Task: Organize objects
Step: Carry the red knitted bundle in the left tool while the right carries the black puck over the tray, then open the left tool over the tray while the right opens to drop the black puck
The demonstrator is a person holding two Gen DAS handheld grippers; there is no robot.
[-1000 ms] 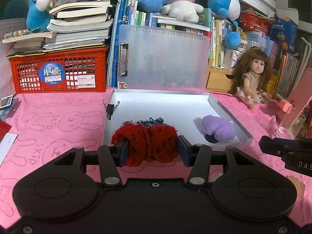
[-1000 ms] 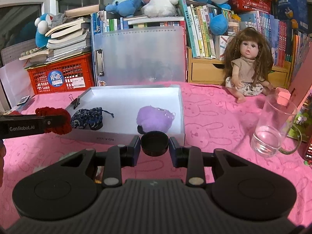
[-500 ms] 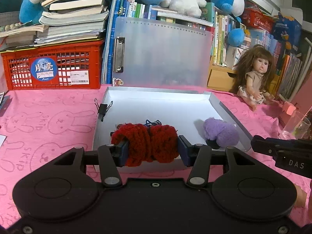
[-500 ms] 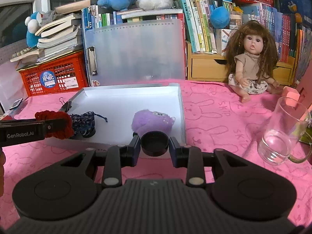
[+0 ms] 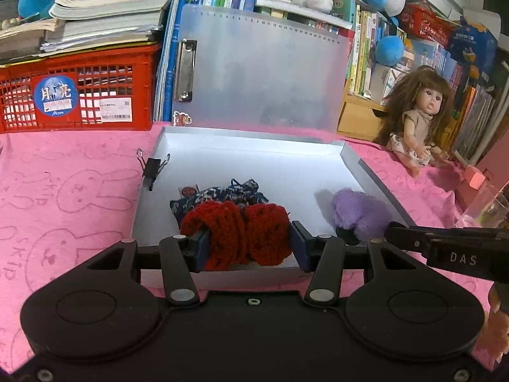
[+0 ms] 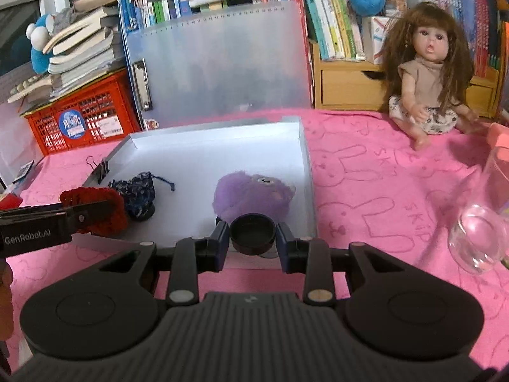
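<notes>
Left wrist view is showing the left gripper (image 5: pixel 249 243) clamping a red crocheted yarn bundle (image 5: pixel 237 234) over the near edge of the shallow white cardboard tray (image 5: pixel 254 165), its long axis running across the jaws. The right gripper (image 6: pixel 252 238) is pinching a small black round cap (image 6: pixel 253 234) just before that tray's near edge, beside the fluffy purple plush (image 6: pixel 251 192). Open floor is lying behind the blue patterned drawstring pouch (image 6: pixel 138 192), on the pink bunny-print cloth (image 6: pixel 381 184).
</notes>
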